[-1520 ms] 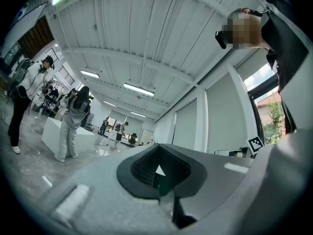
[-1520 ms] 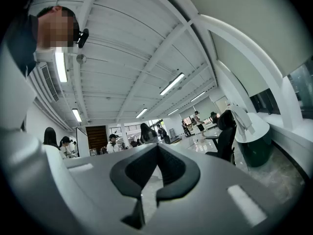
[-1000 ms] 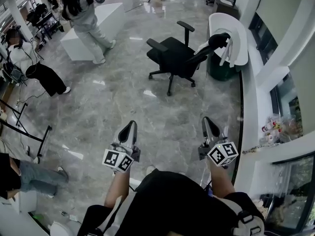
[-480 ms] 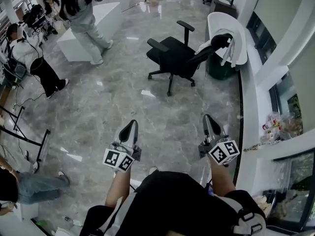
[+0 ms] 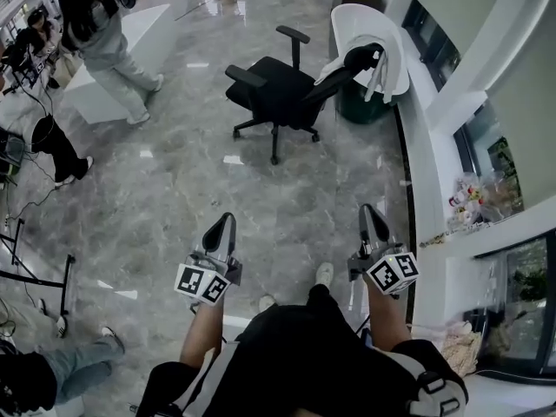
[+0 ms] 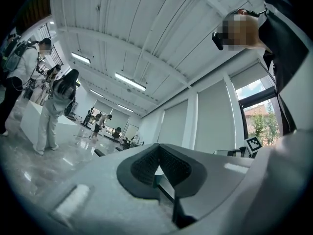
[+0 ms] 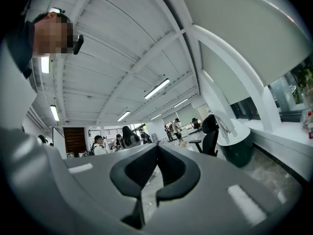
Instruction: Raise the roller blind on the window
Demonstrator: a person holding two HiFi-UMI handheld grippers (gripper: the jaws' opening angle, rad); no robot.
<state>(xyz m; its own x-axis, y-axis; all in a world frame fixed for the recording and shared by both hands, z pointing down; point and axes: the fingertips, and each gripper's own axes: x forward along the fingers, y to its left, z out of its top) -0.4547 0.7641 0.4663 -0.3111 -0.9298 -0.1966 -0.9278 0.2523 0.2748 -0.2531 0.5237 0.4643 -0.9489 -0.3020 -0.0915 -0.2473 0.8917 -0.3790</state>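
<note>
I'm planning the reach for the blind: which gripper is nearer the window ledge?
Right. The right gripper is close beside the window ledge; the left gripper is farther off, over the open floor.

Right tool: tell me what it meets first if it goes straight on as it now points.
Nothing close: ahead of the right tool lies open floor. The office chair stands slightly to the right of that line, though depth is unclear.

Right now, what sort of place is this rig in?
Probably a large open office or lab hall: a black swivel chair on a polished stone floor, a white curved desk, and a row of lowered roller blinds.
</note>
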